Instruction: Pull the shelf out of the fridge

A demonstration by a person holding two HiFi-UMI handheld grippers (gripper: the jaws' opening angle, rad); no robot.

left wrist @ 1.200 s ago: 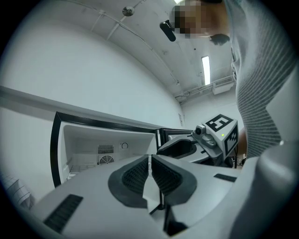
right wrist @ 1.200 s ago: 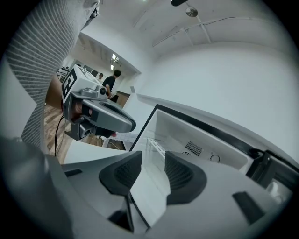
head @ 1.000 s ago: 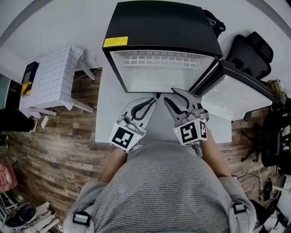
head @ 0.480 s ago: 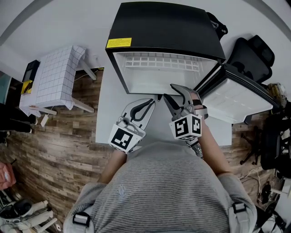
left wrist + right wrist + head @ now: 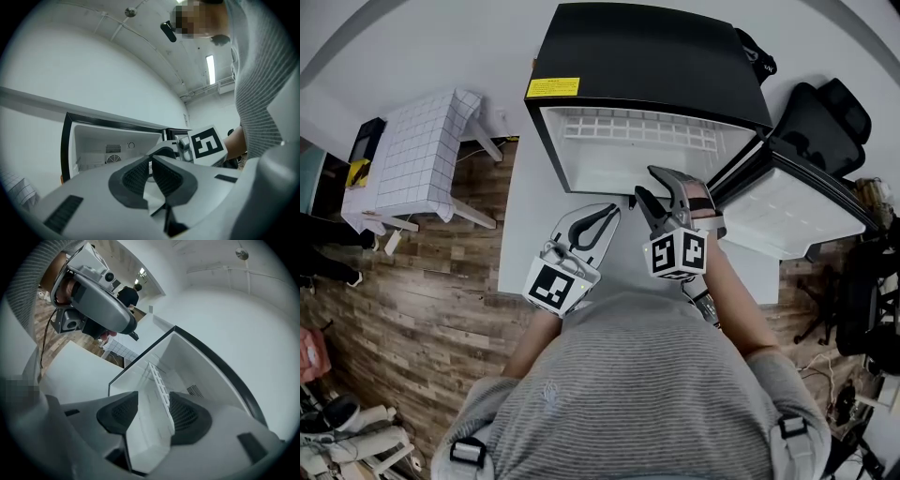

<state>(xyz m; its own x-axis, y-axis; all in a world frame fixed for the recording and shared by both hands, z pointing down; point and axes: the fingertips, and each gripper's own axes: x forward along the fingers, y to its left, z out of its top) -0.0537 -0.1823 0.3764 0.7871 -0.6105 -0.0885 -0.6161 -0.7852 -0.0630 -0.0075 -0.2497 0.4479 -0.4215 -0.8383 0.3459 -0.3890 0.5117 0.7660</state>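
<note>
The black mini fridge (image 5: pixel 647 47) stands with its door (image 5: pixel 787 202) swung open to the right. Inside it lies a white wire shelf (image 5: pixel 637 127). My right gripper (image 5: pixel 659 187) is just in front of the fridge's mouth, turned on its side, and its jaws are opening with nothing between them. In the right gripper view the shelf (image 5: pixel 157 380) appears edge-on, further in than my right gripper (image 5: pixel 152 413). My left gripper (image 5: pixel 605 217) hangs back over the white surface, shut and empty. The left gripper view shows my left gripper (image 5: pixel 151 171) pointing at the fridge interior (image 5: pixel 108 145).
The fridge sits on a white platform (image 5: pixel 520 234) above a wooden floor. A small table with a checked cloth (image 5: pixel 412 159) stands at the left. A black office chair (image 5: pixel 825 117) is behind the open door at the right.
My right gripper has moved forward to the fridge opening, rolled onto its side, and its jaws have spread wider. The left gripper has stayed in place.
</note>
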